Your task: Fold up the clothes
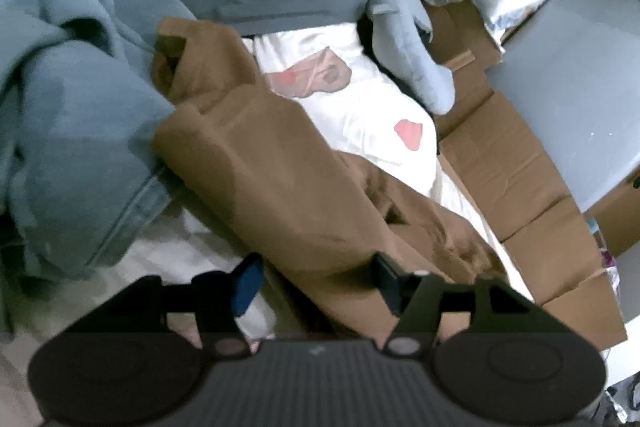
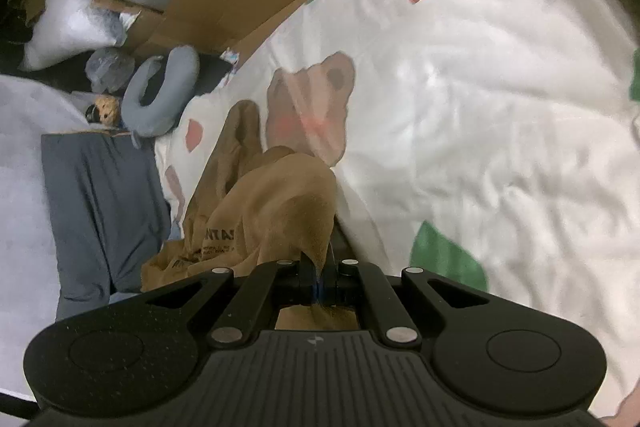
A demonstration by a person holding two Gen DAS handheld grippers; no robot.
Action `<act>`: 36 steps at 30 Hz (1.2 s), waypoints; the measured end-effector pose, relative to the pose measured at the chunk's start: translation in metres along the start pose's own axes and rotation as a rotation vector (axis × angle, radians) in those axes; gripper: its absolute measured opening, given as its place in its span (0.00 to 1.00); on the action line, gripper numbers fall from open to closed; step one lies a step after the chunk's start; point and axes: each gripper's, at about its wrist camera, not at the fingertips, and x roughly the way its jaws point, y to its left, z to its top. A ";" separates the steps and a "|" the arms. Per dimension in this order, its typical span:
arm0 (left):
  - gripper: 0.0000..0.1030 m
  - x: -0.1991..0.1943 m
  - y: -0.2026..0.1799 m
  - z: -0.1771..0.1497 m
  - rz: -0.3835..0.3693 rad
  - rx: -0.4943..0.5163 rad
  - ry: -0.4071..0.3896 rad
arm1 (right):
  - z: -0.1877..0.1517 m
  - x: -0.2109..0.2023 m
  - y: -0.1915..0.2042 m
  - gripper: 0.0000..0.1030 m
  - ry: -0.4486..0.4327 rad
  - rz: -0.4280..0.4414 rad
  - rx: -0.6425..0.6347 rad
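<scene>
1. The left gripper (image 1: 316,279) is held with jaws apart; soft, creased brown garment (image 1: 280,179) is draped between them, its pads not pressing, stretching toward 11 o'clock.
2. The right gripper (image 2: 318,277) is clamped on a brown fabric edge, bunched toward 11 o'clock over a white printed sheet (image 2: 480,107).
3. Both grippers are angled downward.

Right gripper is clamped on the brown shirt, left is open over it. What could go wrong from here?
1. The right gripper pinches only a thin edge of the brown shirt; a pull may slip it free.
2. The left gripper stands open around a thick fold, so it may catch several layers.
3. The blue sweater lies against the shirt and may drag along.
</scene>
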 end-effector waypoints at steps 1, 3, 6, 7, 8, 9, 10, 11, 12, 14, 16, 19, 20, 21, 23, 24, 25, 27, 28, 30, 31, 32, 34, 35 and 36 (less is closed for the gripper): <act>0.61 0.007 0.001 0.000 0.011 -0.001 0.010 | 0.001 -0.002 -0.002 0.00 -0.005 -0.004 0.000; 0.56 0.018 0.002 -0.001 0.024 -0.002 0.023 | 0.002 -0.004 -0.004 0.00 -0.012 -0.011 0.001; 0.02 0.027 0.001 0.003 0.050 -0.005 0.035 | 0.005 -0.007 -0.006 0.00 -0.023 -0.022 -0.005; 0.03 0.027 -0.001 0.005 0.054 -0.005 0.032 | 0.006 -0.008 -0.006 0.00 -0.028 -0.027 -0.008; 0.02 0.023 -0.003 0.007 0.050 -0.003 0.027 | 0.008 -0.009 -0.006 0.00 -0.034 -0.031 -0.010; 0.02 0.019 -0.005 0.007 0.047 0.006 0.028 | 0.011 -0.011 -0.007 0.00 -0.041 -0.035 -0.012; 0.02 0.015 -0.008 0.007 0.044 0.018 0.032 | 0.013 -0.012 -0.007 0.00 -0.049 -0.039 -0.014; 0.02 0.009 -0.012 0.006 0.039 0.029 0.039 | 0.017 -0.014 -0.007 0.00 -0.059 -0.044 -0.018; 0.02 0.004 -0.015 0.006 0.034 0.041 0.046 | 0.021 -0.016 -0.007 0.00 -0.070 -0.048 -0.023; 0.02 -0.006 -0.021 0.004 0.036 0.067 0.066 | 0.029 -0.019 -0.006 0.00 -0.089 -0.057 -0.034; 0.02 -0.017 -0.029 0.002 0.052 0.115 0.103 | 0.038 -0.023 -0.004 0.00 -0.106 -0.067 -0.051; 0.03 -0.033 -0.043 0.001 0.055 0.180 0.168 | 0.049 -0.028 0.000 0.00 -0.129 -0.088 -0.086; 0.03 -0.038 -0.047 0.001 0.050 0.198 0.182 | 0.053 -0.029 0.001 0.00 -0.134 -0.096 -0.099; 0.03 -0.043 -0.051 0.003 0.043 0.218 0.191 | 0.056 -0.030 0.003 0.00 -0.139 -0.105 -0.111; 0.03 -0.051 -0.059 0.008 0.032 0.255 0.204 | 0.061 -0.031 0.004 0.00 -0.147 -0.117 -0.127; 0.03 -0.053 -0.063 0.011 0.027 0.269 0.207 | 0.063 -0.031 0.005 0.00 -0.151 -0.123 -0.134; 0.03 -0.056 -0.066 0.015 0.022 0.278 0.205 | 0.065 -0.031 0.005 0.00 -0.154 -0.129 -0.140; 0.02 -0.060 -0.069 0.020 0.009 0.275 0.207 | 0.068 -0.031 0.006 0.00 -0.162 -0.138 -0.152; 0.02 -0.062 -0.073 0.021 0.002 0.276 0.215 | 0.070 -0.031 0.006 0.00 -0.166 -0.142 -0.156; 0.02 -0.067 -0.079 0.018 -0.010 0.295 0.234 | 0.073 -0.032 0.007 0.00 -0.178 -0.149 -0.159; 0.02 -0.070 -0.081 0.015 -0.015 0.301 0.248 | 0.075 -0.033 0.007 0.00 -0.185 -0.150 -0.162; 0.02 -0.073 -0.083 0.012 -0.019 0.301 0.264 | 0.077 -0.033 0.009 0.00 -0.192 -0.151 -0.166; 0.02 -0.080 -0.082 0.006 -0.028 0.291 0.297 | 0.082 -0.036 0.012 0.00 -0.206 -0.154 -0.173; 0.02 -0.083 -0.081 0.002 -0.033 0.286 0.313 | 0.085 -0.038 0.014 0.00 -0.213 -0.155 -0.180; 0.02 -0.087 -0.081 -0.002 -0.039 0.279 0.327 | 0.087 -0.040 0.016 0.00 -0.221 -0.156 -0.188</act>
